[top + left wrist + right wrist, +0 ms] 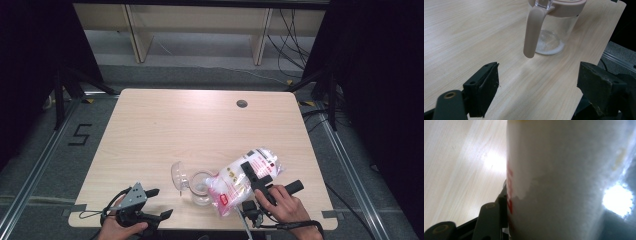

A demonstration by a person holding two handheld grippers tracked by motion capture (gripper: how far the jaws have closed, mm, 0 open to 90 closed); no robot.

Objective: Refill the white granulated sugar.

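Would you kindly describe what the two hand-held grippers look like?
Both are black with two blocky, flat-padded jaws. The left hand-held gripper carries a grey three-cornered plate on top and trails a thin black cable. The right hand-held gripper has a black handle and trails a light cable.

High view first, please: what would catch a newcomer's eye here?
A white plastic bag of powder, clamped in the right gripper, tilts over a clear jar near the table's front edge. The left gripper waits open at the front left corner.

A pale wooden table (165,130) has a dark round grommet (242,103) near its far edge.
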